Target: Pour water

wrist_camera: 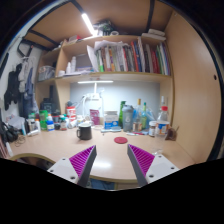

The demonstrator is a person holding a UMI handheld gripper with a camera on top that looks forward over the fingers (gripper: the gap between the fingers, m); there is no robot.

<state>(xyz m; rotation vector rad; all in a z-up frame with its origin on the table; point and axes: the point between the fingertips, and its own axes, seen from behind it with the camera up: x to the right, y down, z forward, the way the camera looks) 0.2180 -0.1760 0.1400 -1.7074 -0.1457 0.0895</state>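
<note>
While no label reads clearly, gripper [112,160] wide open, empty, bottles [130,118] well beyond.

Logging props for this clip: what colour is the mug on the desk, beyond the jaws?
Black. The mug shows in the gripper view, standing on the desk beyond the open jaws.

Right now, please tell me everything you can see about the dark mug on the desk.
The mug is dark, almost black, short and cylindrical. Its material and handle cannot be made out. It stands upright on the wooden desk, apart from the bottles behind it and left of a small red disc. Nothing touches it but the desk. Whether it holds anything cannot be seen. It is well beyond the tool, whose two pink-padded fingers are open and empty.
</note>
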